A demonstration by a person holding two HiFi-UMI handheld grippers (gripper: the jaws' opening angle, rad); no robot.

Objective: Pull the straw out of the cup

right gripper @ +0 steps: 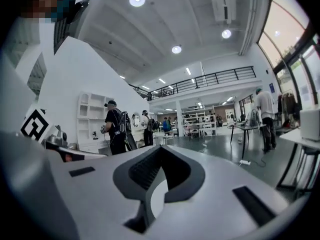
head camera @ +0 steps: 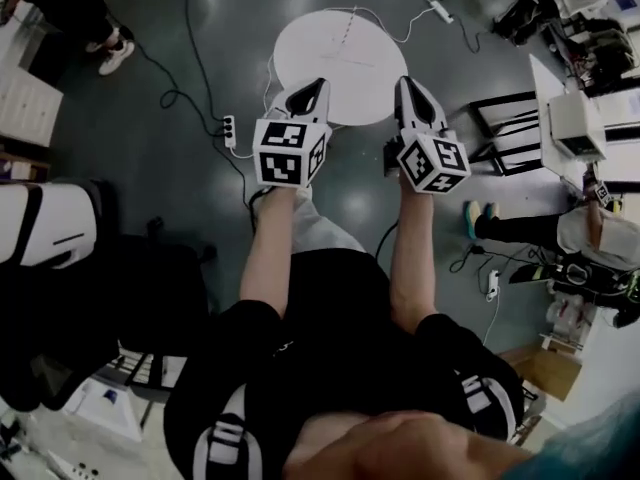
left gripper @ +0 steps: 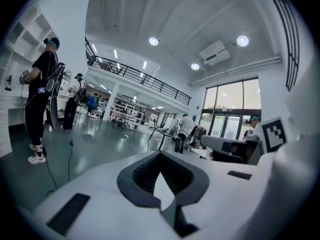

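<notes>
Both the left gripper [head camera: 318,86] and right gripper [head camera: 407,83] are closed up on nothing, held side by side above a round white table [head camera: 345,43], and I can't spot the cup or straw in any view.

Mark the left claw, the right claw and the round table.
left claw [head camera: 320,84]: head view, at its closed tips.
right claw [head camera: 405,82]: head view, at its closed tips.
table [head camera: 340,43]: head view, bare white top.
</notes>
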